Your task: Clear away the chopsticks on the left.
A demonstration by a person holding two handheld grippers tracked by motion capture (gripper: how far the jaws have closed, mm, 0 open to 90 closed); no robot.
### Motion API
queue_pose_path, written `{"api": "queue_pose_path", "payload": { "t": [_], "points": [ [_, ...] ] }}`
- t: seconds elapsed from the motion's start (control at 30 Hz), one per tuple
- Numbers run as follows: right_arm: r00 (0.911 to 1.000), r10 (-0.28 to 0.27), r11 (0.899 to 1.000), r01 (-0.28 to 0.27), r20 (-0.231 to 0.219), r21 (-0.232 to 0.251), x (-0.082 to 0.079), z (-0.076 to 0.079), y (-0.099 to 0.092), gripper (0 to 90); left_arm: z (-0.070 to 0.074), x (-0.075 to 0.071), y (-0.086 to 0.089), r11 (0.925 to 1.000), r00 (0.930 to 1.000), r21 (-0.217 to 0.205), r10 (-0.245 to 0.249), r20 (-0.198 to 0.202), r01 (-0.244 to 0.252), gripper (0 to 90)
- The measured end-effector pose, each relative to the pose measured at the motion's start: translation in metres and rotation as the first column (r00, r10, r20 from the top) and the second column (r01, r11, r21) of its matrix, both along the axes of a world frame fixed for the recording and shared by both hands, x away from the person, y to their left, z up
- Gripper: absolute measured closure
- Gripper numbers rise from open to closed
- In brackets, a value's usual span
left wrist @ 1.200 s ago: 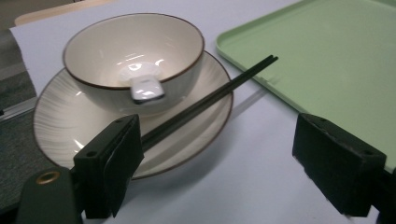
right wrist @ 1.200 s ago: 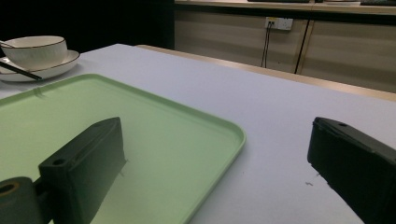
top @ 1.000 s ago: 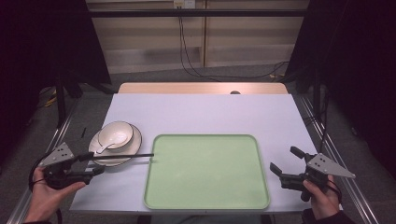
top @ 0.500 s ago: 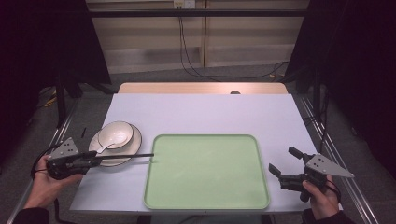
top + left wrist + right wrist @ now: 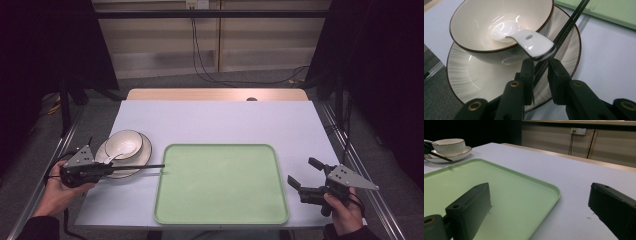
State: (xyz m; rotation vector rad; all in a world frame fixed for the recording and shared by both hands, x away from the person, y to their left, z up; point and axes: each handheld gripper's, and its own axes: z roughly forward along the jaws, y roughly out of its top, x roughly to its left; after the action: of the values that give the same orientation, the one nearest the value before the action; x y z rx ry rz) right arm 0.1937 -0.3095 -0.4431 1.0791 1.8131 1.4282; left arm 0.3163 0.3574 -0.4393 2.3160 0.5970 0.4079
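My left gripper point(image 5: 541, 75) has its fingers pinched narrow on the black chopsticks point(image 5: 564, 32) lying across the saucer point(image 5: 474, 77). My right gripper point(image 5: 539, 207) rests wide open beside the green tray point(image 5: 220, 185).

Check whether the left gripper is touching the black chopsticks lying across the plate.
Touching. In the left gripper view the left gripper has its jaws closed around the black chopsticks, which run between them across the plate.
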Motion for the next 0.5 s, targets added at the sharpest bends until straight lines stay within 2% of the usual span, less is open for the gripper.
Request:
{"api": "queue_pose_path", "payload": {
  "t": [0.1,0.17,0.2,0.27,0.3,0.37,0.4,0.5],
  "points": [
    [1.0,-0.004,1.0,0.004,0.001,0.007,0.0,0.0,-0.001,3.9,-0.001,0.001,-0.003,0.9995,0.9999,0.028,-0.014,-0.009,0.014,77.0],
    [1.0,-0.006,1.0,0.006,0.004,0.004,0.001,0.0,0.0,3.9,-0.002,0.001,-0.005,0.9997,0.9997,0.015,-0.017,-0.014,0.018,77.4],
    [1.0,-0.004,1.0,0.004,0.003,0.004,0.0,0.0,0.0,3.9,-0.001,0.002,-0.005,0.9993,0.9997,0.028,-0.023,0.0,0.023,77.4],
    [1.0,-0.005,1.0,0.005,0.004,0.004,0.0,0.0,0.0,3.9,-0.001,0.003,-0.007,0.9988,0.9994,0.033,-0.035,-0.005,0.035,77.4],
    [1.0,-0.006,1.0,0.005,0.003,0.003,0.0,0.0,0.0,3.9,-0.001,0.003,-0.009,0.9993,0.9995,0.021,-0.031,-0.007,0.031,76.8],
    [1.0,-0.002,1.0,0.002,-0.001,0.006,0.001,-0.001,0.0,3.9,0.001,0.003,-0.011,0.9983,0.9989,0.039,-0.043,-0.016,0.044,73.0],
    [1.0,0.002,1.0,-0.002,-0.006,0.005,0.001,-0.001,0.0,3.8,0.002,0.003,-0.011,0.9969,0.9984,0.057,-0.053,-0.016,0.054,72.8],
    [0.9999,0.014,1.0,-0.014,-0.004,0.0,0.001,-0.001,0.001,3.9,0.001,0.003,-0.015,0.9946,0.9973,0.075,-0.07,-0.021,0.072,73.6]
  ]
}}
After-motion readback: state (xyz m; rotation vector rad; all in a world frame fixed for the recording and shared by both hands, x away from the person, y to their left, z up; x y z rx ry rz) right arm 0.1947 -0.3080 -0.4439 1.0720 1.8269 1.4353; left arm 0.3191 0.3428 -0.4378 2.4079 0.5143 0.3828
